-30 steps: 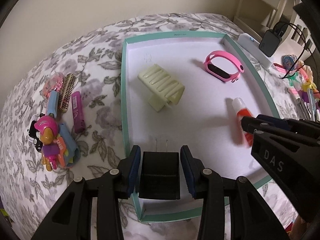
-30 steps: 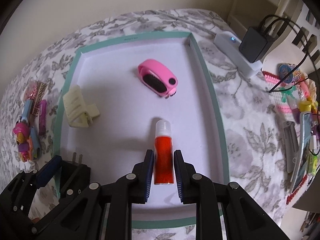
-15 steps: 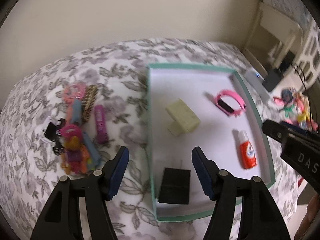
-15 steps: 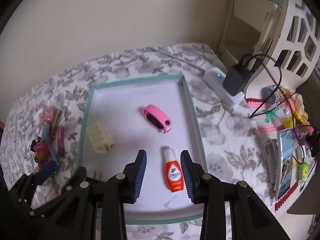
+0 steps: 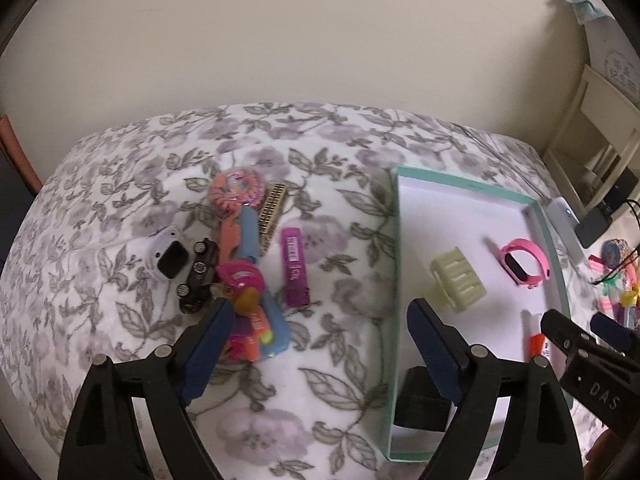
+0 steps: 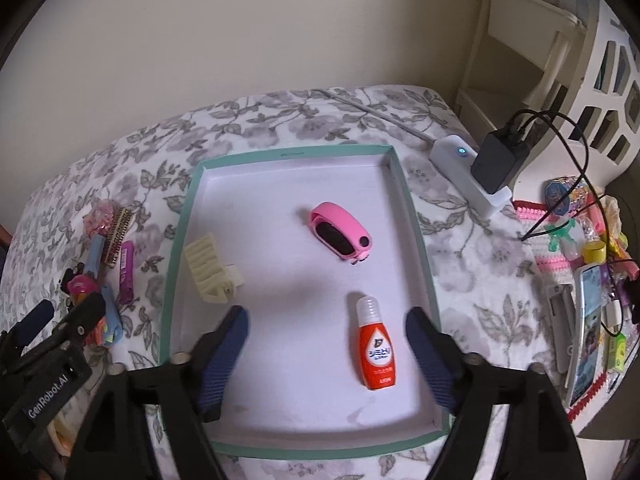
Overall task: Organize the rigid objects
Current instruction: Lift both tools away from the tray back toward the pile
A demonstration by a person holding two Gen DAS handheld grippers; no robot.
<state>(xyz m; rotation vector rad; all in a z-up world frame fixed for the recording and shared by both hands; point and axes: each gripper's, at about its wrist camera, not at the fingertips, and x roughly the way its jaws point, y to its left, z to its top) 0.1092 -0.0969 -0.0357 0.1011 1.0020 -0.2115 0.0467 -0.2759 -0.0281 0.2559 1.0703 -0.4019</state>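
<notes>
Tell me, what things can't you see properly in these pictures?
- Black charger block: left wrist view, partly behind that gripper's finger; missing from the right wrist view, where the near-left tray corner is covered by gripper fingers.
- Red bottle: left wrist view, mostly behind the right gripper; plain in the right wrist view.
- Toy pile: right wrist view, small, overlapping, partly behind the left gripper.

Tray [image 6: 416, 216] floor lies free between clip [image 6: 208, 272], watch [image 6: 340, 234], bottle [image 6: 376, 352].
</notes>
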